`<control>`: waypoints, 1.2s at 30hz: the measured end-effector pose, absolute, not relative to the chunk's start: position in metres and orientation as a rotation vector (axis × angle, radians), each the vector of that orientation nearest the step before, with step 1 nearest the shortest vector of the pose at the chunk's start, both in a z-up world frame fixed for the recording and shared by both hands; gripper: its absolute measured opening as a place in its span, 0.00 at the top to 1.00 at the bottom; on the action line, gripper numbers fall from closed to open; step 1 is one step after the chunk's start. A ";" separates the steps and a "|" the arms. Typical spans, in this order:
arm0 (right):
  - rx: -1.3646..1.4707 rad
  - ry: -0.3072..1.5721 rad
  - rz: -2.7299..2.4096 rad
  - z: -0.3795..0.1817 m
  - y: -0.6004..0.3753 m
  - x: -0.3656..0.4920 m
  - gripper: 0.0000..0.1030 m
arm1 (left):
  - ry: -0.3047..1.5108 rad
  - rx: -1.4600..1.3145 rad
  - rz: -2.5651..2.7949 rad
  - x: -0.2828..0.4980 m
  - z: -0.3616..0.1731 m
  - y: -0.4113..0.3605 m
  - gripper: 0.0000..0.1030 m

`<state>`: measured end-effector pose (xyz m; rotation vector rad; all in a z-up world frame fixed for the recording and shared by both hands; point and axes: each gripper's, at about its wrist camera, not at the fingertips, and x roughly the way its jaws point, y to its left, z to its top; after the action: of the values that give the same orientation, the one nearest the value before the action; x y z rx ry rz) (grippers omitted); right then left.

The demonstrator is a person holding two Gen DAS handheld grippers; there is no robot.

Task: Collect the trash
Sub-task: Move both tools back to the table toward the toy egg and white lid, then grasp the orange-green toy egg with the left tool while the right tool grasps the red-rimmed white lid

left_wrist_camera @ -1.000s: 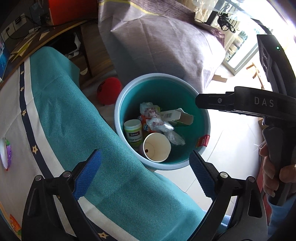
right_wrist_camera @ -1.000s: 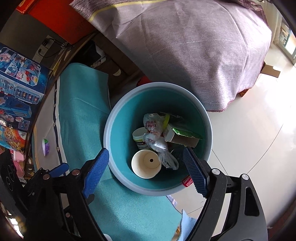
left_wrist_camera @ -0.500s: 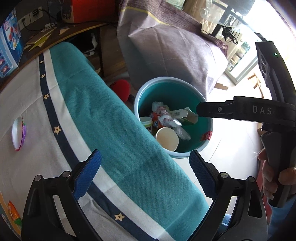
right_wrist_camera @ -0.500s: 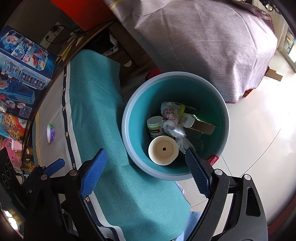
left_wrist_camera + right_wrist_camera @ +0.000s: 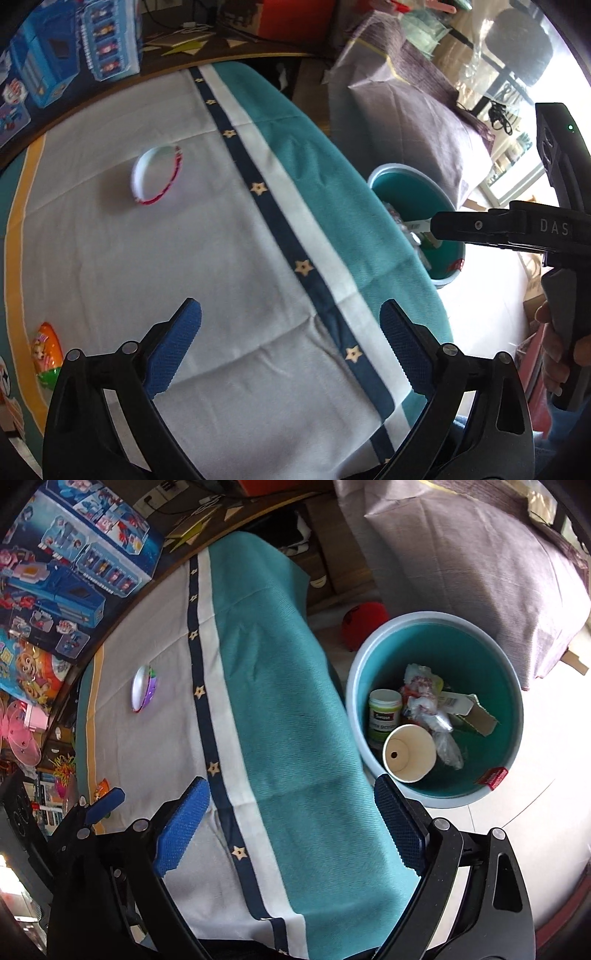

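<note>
Left gripper: agape, empty, over tablecloth.
Right gripper: opening, empty, nothing between.
Bin: beside table for drops.
Lid: uncollected.

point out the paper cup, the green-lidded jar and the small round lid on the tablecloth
paper cup (image 5: 409, 753), right wrist view, on its open inside
green-lidded jar (image 5: 385, 712), right wrist view, on its labelled side
small round lid (image 5: 158, 174), left wrist view, on its white inside
</note>
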<state>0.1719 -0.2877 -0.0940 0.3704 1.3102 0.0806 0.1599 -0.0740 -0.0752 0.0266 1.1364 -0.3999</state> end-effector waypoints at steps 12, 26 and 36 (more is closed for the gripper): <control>0.254 1.420 0.170 -0.108 -0.190 0.176 0.16 | 1.128 -0.066 -0.221 0.139 -0.080 0.056 0.05; 0.172 1.488 0.224 -0.128 -0.120 0.182 0.16 | 1.115 -0.080 -0.091 0.127 -0.101 0.152 0.06; 0.158 1.498 0.216 -0.138 -0.106 0.197 0.16 | 1.123 0.002 -0.113 0.137 -0.113 0.146 0.20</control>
<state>0.1965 -0.1063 -0.1380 0.1585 1.4981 0.2163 0.1369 0.1458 -0.1134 0.0022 1.1234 -0.1128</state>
